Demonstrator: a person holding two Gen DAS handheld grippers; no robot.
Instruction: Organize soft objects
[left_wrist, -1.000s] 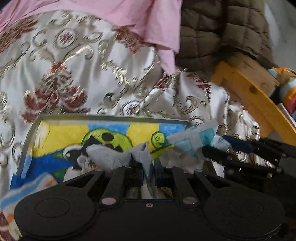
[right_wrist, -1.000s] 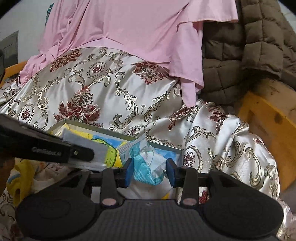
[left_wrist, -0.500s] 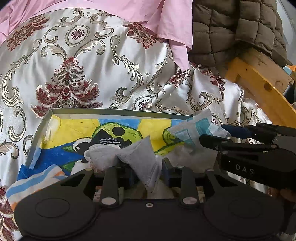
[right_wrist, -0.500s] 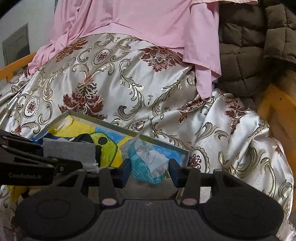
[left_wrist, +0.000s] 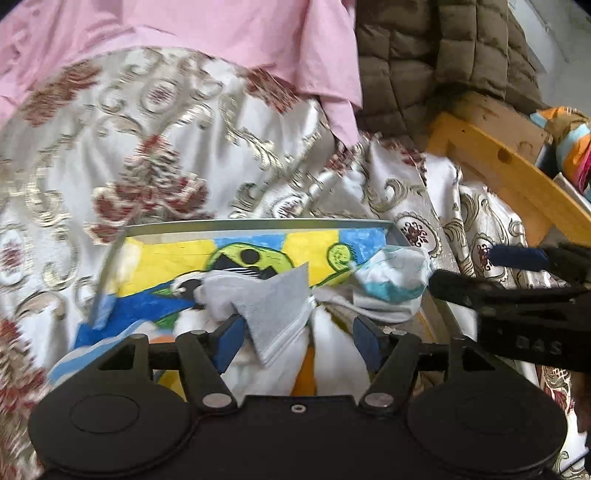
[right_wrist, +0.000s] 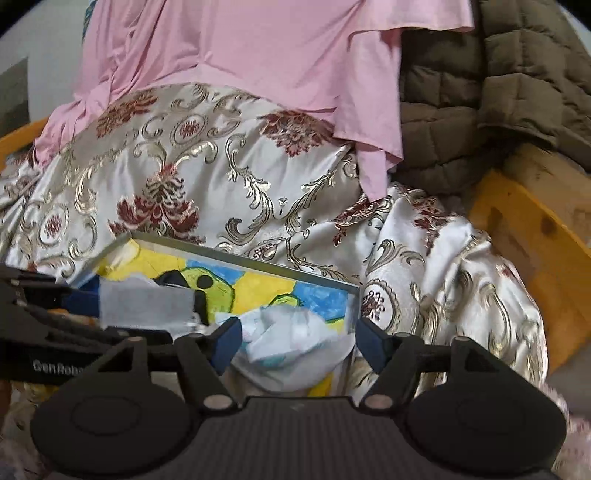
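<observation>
Two crumpled socks (left_wrist: 273, 306), grey and white-teal, in painted tray (left_wrist: 258, 224).

Black left gripper (left_wrist: 295, 339), blue pads, silver screws, black right gripper (right_wrist: 298, 341), white lettering

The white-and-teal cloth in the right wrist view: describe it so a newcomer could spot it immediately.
Find the gold-and-maroon brocade bedspread, then the shallow metal-rimmed tray with a yellow, blue and green cartoon lining lying on it. The crumpled white-and-teal cloth sits in the tray's right corner, between the open right claw. Its neighbour, the flat grey cloth, lies further left and has no teal.
</observation>
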